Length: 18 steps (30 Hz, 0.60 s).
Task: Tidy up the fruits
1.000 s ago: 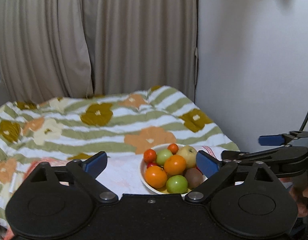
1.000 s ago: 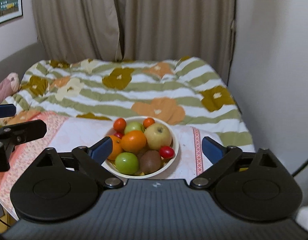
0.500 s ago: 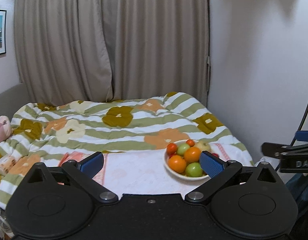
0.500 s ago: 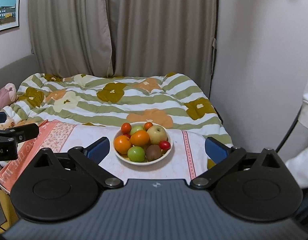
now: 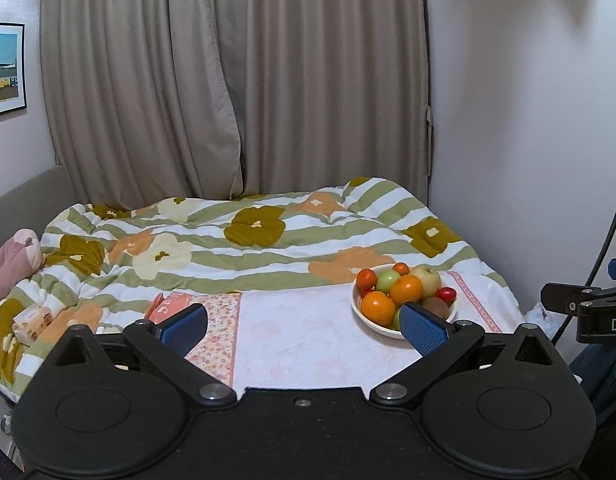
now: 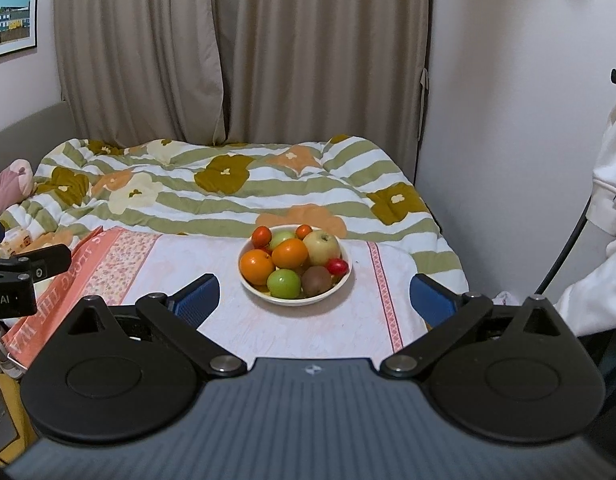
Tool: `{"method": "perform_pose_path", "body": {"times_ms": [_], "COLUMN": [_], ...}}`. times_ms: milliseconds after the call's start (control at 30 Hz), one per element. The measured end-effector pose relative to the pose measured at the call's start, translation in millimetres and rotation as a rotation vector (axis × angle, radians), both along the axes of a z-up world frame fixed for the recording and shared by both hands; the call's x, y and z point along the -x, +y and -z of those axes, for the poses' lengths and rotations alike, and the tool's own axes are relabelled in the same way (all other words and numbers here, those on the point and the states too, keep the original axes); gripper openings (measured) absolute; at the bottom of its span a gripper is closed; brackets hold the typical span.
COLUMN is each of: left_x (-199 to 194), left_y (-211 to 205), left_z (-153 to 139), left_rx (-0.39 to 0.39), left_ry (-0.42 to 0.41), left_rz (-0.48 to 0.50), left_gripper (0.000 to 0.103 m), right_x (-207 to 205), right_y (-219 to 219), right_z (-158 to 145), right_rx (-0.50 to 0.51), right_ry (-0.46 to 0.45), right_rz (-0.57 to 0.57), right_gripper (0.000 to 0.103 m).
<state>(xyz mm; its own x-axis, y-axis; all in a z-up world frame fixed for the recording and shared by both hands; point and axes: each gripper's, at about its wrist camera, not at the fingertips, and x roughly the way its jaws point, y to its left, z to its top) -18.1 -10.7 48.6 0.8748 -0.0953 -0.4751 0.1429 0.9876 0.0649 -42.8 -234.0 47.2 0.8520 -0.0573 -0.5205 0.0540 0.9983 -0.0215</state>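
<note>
A white bowl (image 6: 308, 299) full of fruit sits on a pale pink cloth (image 6: 267, 320) on the bed; it also shows in the left wrist view (image 5: 382, 330). In it are two oranges (image 6: 257, 266), a green apple (image 6: 283, 283), a yellow apple (image 6: 322, 246), a kiwi (image 6: 316, 280), small tomatoes (image 6: 261, 236) and a red cherry tomato (image 6: 336, 266). My left gripper (image 5: 303, 326) is open and empty, back from the bowl, which lies ahead to its right. My right gripper (image 6: 314, 300) is open and empty, the bowl straight ahead between its fingers.
A floral striped duvet (image 6: 227, 188) covers the bed behind the cloth. Beige curtains (image 6: 235, 52) hang at the back, a white wall (image 6: 508, 100) stands on the right. A pink plush toy (image 5: 9, 264) lies at the far left. A cable (image 5: 606, 240) hangs at the right.
Both grippers have pulled back and up from the bowl, which now looks smaller and farther away. The fruit and bowl have not moved. Both grippers stay open.
</note>
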Motion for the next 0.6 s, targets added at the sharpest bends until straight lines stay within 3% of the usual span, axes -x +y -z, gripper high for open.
{"method": "perform_pose_path", "body": {"times_ms": [600], "left_x": [-2.5], "left_y": [8.9], "left_z": [4.3], "left_rx": [0.011], "left_ry": [0.025], "left_rz": [-0.001], "left_gripper": [0.103], "right_x": [-3.3], "right_y": [5.5], "right_z": [4.9], "right_rx": [-0.003], "right_ry": [0.008], "right_rz": [0.008], "right_gripper": [0.103]}}
